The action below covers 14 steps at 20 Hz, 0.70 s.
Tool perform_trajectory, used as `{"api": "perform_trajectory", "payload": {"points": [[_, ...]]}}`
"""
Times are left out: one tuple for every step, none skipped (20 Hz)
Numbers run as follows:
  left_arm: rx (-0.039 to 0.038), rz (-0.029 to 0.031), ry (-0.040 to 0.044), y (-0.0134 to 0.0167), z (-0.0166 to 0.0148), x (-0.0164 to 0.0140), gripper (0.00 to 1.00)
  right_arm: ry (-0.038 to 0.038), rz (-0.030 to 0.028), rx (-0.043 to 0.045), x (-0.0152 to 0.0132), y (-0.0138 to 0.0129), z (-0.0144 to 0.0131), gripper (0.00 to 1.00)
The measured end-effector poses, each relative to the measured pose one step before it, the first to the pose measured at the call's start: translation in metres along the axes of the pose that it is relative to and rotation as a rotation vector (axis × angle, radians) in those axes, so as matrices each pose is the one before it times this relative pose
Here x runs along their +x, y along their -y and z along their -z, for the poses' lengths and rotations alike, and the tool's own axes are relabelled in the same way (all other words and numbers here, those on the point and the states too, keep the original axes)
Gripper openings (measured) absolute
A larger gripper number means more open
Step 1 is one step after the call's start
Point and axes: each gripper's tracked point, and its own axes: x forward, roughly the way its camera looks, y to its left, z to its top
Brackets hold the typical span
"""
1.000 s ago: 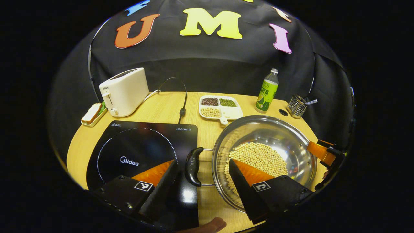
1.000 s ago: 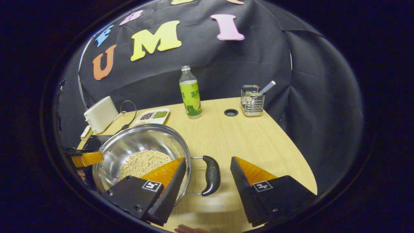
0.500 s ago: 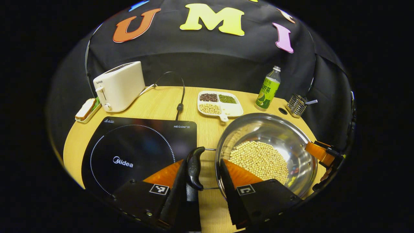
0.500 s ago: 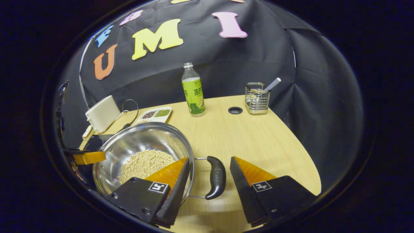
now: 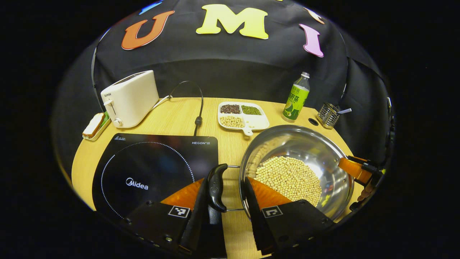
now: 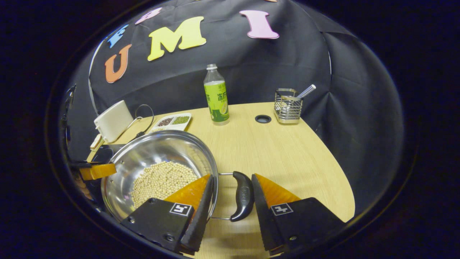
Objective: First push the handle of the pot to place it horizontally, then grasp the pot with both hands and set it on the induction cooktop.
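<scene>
The pot (image 5: 298, 169) of beans is flanked by both grippers. Its near handle (image 5: 216, 187) is bracketed by the left gripper (image 5: 226, 189), whose fingers are not visibly pressing. The far handle (image 6: 242, 196) is touched by one finger of the half-closed right gripper (image 6: 230, 187). The cooktop (image 5: 154, 169) is seen left of the left fingers.

My left gripper (image 5: 225, 207) has two wedge-shaped fingers that widen into black blocky bases. Each base carries a small square white tag printed with a black pattern, and small round screws sit near the lower edge of the left base. My right gripper (image 6: 230, 205) is built the same way: two tapering wedges, black housings, one square patterned tag on each, and screws along the bottom corners.
</scene>
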Motion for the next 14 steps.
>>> {"api": "perform_trajectory", "payload": {"points": [[-0.00308,0.00034,-0.00257,0.00055,-0.00101,-0.00012,0.58,-0.00615,0.00243,-0.00368,0.00006,-0.00035,0.00086,0.66],[-0.00303,-0.00833,-0.00487,-0.00032,0.00001,-0.00092,0.58,-0.0051,0.00231,-0.00054,-0.00085,-0.00036,-0.00046,0.66],[0.00857,-0.01267,-0.00363,0.00051,-0.00023,-0.00206,0.58,-0.01033,-0.00086,-0.00767,-0.0022,-0.00082,0.00234,0.64],[0.00243,-0.0072,-0.00251,0.00071,0.00067,-0.0015,0.56,-0.00569,-0.00236,0.00356,-0.00263,0.00067,0.00035,0.63],[0.00043,-0.00295,-0.00132,0.00029,0.00076,-0.00288,0.65,-0.00589,-0.00484,-0.00007,-0.0019,0.00005,0.00152,0.63],[0.00126,-0.00173,-0.00387,0.00061,0.00136,-0.00191,0.55,-0.00225,-0.0041,0.00816,-0.00237,0.00056,0.00116,0.62],[0.00603,-0.00136,-0.00125,0.00163,0.00126,-0.00295,0.55,-0.00592,-0.00156,0.00121,-0.00217,0.00154,0.00255,0.61],[0.00751,-0.00104,0.00058,0.00175,0.00006,-0.0035,0.55,-0.00083,0.00094,-0.00113,-0.00341,0.00079,-0.00039,0.6],[0.0028,0.00147,0.00244,0.0021,-0.00092,-0.00316,0.55,0.00353,0.00216,-0.00414,-0.00473,0.00136,-0.00119,0.6],[-0.00173,0.00362,0.00251,0.00126,-0.00048,-0.00297,0.55,0.00807,0.0022,-0.00309,-0.00561,0.00084,-0.00248,0.6],[-0.01505,0.00482,0.00431,0.00097,-0.00232,-0.00379,0.55,0.01035,0.00232,-0.00409,-0.00554,0.00029,-0.00402,0.6],[-0.00692,0.00546,0.0075,0.00144,-0.00354,-0.00433,0.54,0.01148,0.00273,-0.00881,-0.00631,0.00022,-0.00478,0.59],[0.00168,0.00446,0.0123,0.00206,-0.00449,-0.00479,0.55,0.01404,0.00237,-0.0049,-0.00751,0.00035,-0.00534,0.59],[0.00383,0.00388,0.01311,0.00233,-0.0052,-0.00491,0.55,0.01109,0.0026,-0.00494,-0.00733,0.00059,-0.00615,0.6]]}}
